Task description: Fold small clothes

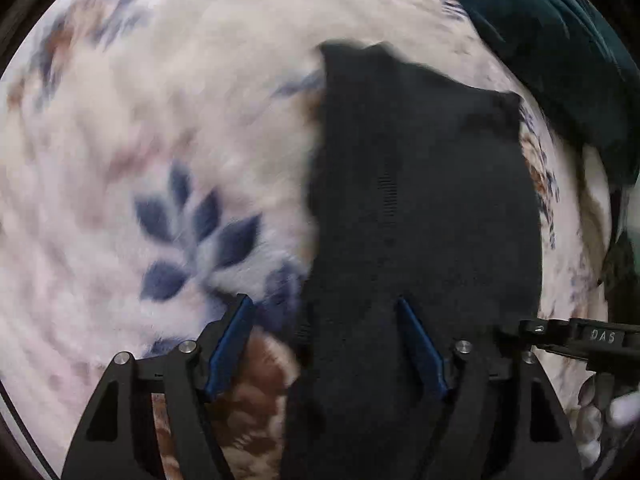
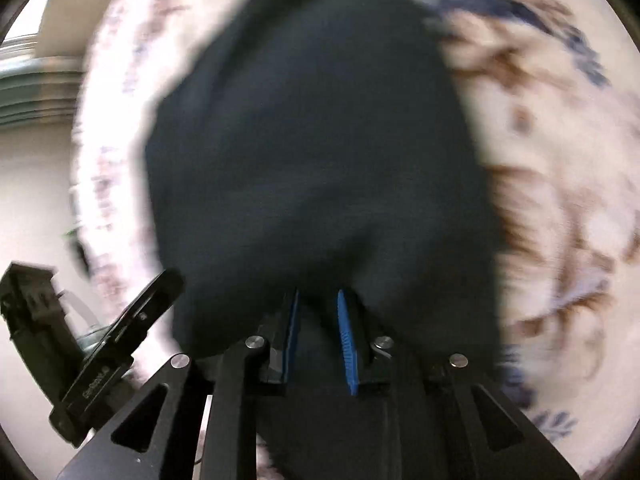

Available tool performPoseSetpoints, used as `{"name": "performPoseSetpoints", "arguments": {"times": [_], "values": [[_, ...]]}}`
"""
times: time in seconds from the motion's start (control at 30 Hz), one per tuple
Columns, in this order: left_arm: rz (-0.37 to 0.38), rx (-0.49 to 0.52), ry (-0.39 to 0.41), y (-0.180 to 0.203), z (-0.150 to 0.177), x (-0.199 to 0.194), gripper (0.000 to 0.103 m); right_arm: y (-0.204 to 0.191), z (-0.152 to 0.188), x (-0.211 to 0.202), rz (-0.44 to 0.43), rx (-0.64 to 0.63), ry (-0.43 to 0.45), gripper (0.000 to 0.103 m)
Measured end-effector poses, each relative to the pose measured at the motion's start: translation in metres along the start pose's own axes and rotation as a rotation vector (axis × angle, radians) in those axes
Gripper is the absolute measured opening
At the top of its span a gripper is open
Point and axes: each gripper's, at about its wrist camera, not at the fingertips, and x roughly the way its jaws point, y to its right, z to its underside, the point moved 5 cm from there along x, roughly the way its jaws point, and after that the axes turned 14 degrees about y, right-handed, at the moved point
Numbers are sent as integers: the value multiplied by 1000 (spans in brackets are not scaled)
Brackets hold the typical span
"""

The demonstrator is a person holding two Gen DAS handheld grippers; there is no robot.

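A small dark navy garment [image 1: 420,180] lies on a fluffy white blanket [image 1: 160,120] with blue and brown flowers. My left gripper [image 1: 324,302] hovers over the garment's near edge, its blue pads wide apart. The left pad is over the blanket and the right pad over the cloth, and neither presses on it. In the right wrist view the same garment [image 2: 312,140] fills the middle and puckers toward my right gripper [image 2: 318,296]. Its blue pads stand close together with a fold of the dark cloth pinched between them. Both views are motion-blurred.
A dark teal cloth [image 1: 560,60] lies at the blanket's far right. The right gripper's body [image 1: 580,336] juts in at the right edge of the left wrist view. The left gripper's body [image 2: 100,344] shows at lower left of the right wrist view, beyond the blanket's edge [image 2: 96,160].
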Motion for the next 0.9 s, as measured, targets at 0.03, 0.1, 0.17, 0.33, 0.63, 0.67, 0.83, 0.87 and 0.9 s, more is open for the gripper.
{"name": "performPoseSetpoints", "arguments": {"times": [0.03, 0.1, 0.17, 0.33, 0.63, 0.67, 0.83, 0.87, 0.9], "values": [[35, -43, -14, -6, 0, -3, 74, 11, 0, -2, -3, 31, 6, 9], [31, -26, -11, -6, -3, -16, 72, 24, 2, -9, -6, 82, 7, 9], [63, 1, 7, 5, 3, -42, 72, 27, 7, -21, -19, 62, 16, 16], [48, 12, -36, 5, 79, -110, 72, 25, 66, -69, -31, 24, 12, 50], [30, -129, -253, 4, 288, -145, 63, 100, 257, -111, 94, 43, -70, 50], [17, -123, -256, 5, 300, -145, 59, 114, 269, -112, 102, 51, -77, 50], [-54, -98, -152, 12, 318, -145, 11, 141, 324, -109, 142, 38, -60, 50], [-54, -111, -129, 10, 318, -148, 11, 151, 324, -108, 146, 39, -57, 50], [-54, -122, -112, 7, 319, -154, 10, 152, 327, -105, 133, 41, -52, 50]]}}
